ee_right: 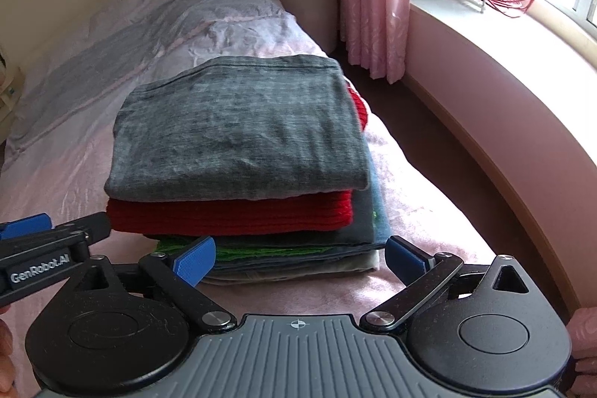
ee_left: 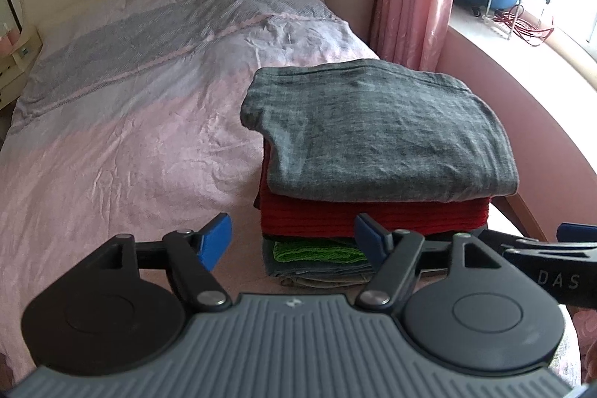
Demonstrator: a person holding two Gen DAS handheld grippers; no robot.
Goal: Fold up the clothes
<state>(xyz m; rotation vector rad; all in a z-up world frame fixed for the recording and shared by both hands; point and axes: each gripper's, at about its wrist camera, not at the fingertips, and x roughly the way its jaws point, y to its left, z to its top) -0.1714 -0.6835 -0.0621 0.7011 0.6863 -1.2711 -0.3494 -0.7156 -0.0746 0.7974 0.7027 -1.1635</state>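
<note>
A: On the bed, near its right edge, the folded stack sits, grey top uppermost

B: Left claw and right claw both gape empty; they'd best square the stack's edges gently

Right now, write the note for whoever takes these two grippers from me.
Left gripper: open, holding nothing, in front of the pile's near edge.
Right gripper: open, holding nothing, also at the near edge, beside the left one.
Clothes: one folded pile on the pink bed cover, near the bed's window-side edge. Grey top lies uppermost, red knit under it, then a green piece and further folded layers at the bottom.
Done: everything in view is folded and stacked.
Left: no loose clothes show in either view; look outside the frames for more before stopping.
</note>
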